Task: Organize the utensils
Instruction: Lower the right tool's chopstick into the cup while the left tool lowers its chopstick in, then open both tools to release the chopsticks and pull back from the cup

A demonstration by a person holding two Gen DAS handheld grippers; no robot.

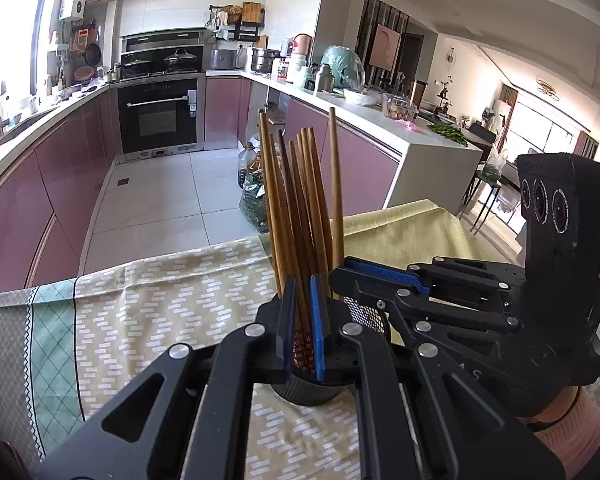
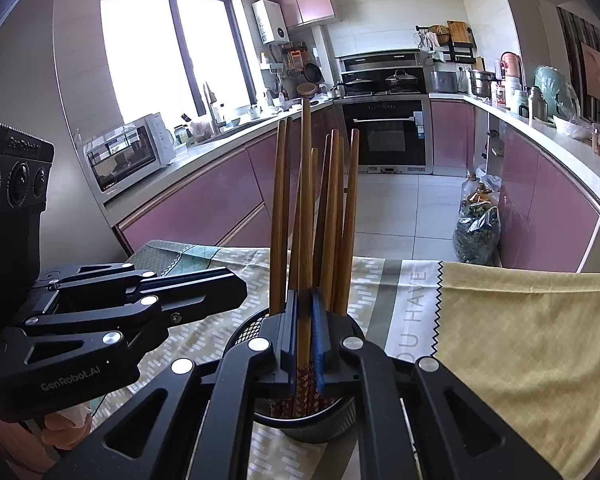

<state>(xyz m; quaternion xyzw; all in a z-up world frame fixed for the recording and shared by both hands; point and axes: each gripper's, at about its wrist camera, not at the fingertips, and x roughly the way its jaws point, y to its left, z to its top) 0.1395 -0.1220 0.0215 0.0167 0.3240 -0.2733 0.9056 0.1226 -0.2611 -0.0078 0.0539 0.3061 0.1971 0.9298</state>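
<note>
A black mesh holder (image 1: 304, 394) (image 2: 312, 426) stands on the patterned tablecloth (image 1: 148, 320) with several wooden chopsticks (image 1: 300, 208) (image 2: 332, 216) upright in it. My left gripper (image 1: 303, 338) is shut on chopsticks with patterned red ends, just above the holder's rim. My right gripper (image 2: 305, 344) is shut on one chopstick (image 2: 306, 240) that stands taller than the others. In the left wrist view the right gripper (image 1: 384, 276) comes in from the right. In the right wrist view the left gripper (image 2: 204, 292) comes in from the left.
The table's far edge drops to a tiled kitchen floor (image 1: 156, 200). A yellow cloth (image 2: 520, 340) covers the table's right part. Pink cabinets (image 2: 204, 196) and a white counter (image 1: 440, 148) surround the floor. Bags and a bottle (image 2: 476, 220) sit on the floor.
</note>
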